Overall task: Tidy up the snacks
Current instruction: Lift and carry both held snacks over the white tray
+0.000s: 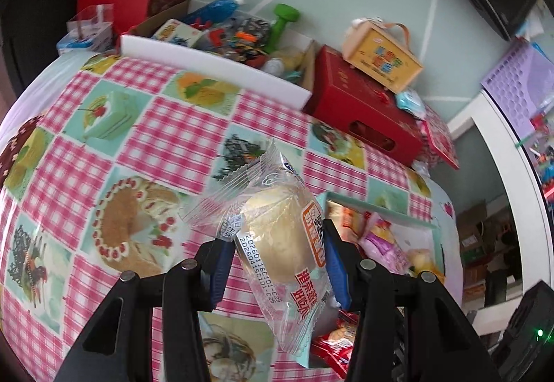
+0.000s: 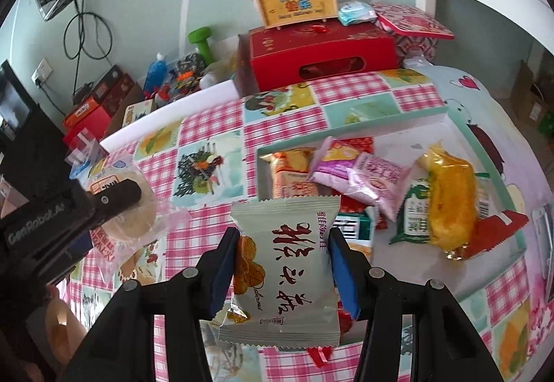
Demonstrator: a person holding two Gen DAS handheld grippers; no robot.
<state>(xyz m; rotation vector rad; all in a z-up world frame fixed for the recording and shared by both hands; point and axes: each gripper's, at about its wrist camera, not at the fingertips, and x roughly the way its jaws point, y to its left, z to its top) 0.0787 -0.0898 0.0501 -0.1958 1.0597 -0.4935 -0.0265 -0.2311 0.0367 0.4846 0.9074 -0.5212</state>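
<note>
- Two grippers are in play, and each one is clamped on exactly one snack, both held up over the checkered tablecloth [image 1: 166, 136].
- Left gripper [image 1: 277, 261] has its blue pads squeezing a clear-wrapped round bun [image 1: 277, 240] from both sides; the packet sits tilted between the fingers, top corner leaning left.
- Right gripper [image 2: 284, 264] is pinching a grey-white snack packet [image 2: 287, 264] with big dark red characters, held pretty much upright, just in front of the tray's near-left corner.
- One tray [image 2: 384, 115] with a teal rim sits on the right part of the table. Roughly seven or eight packets are piled inside; they overlap too much for an exact count.
- What can be picked out in there: one yellow packet [image 2: 450, 205], one pink packet [image 2: 377, 188], one orange-beige packet [image 2: 294, 174], plus a few red ones poking out underneath.
- From the right wrist view, the left gripper and its bun show at the left edge, well apart from the tray.
- Back of the table: one big red gift box [image 2: 322, 53] with one small yellow handled box [image 2: 296, 1] sitting on top of it.
- One green dumbbell [image 1: 282, 24] sticks up from a cluttered cardboard box behind a white foam strip [image 1: 214, 70].
</note>
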